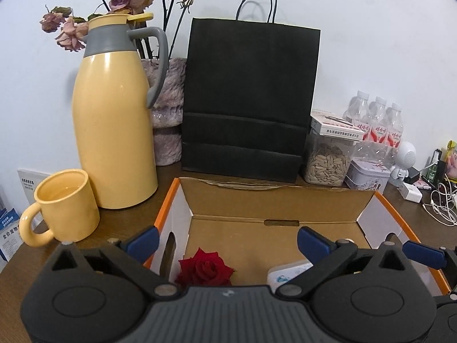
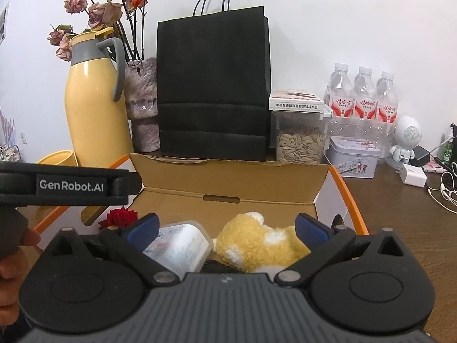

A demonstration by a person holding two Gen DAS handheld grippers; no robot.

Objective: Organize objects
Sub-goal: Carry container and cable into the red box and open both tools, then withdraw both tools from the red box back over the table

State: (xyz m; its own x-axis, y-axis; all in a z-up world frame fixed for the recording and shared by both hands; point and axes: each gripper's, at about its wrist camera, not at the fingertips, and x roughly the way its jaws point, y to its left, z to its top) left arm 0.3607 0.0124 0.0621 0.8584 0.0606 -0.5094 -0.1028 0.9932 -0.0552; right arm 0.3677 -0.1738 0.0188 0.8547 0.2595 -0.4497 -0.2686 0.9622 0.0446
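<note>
Black claw (image 1: pixel 227 241), blue fingertips (image 1: pixel 312 243)

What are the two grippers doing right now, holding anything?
Left gripper: jaws open, holding nothing.
Right gripper: jaws open, holding nothing.

The left gripper's body is hiding the red rose's (image 1: pixel 204 268) lower half and most of the white packet (image 1: pixel 288 274) beside it.

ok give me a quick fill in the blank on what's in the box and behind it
1. The flower lying in the cardboard box is a red ____.
2. The paper bag standing behind the box is ____.
3. The yellow jug has a ____ handle.
4. Both claws, left and right, are ____.

Missing words: rose; black; grey; open
</note>
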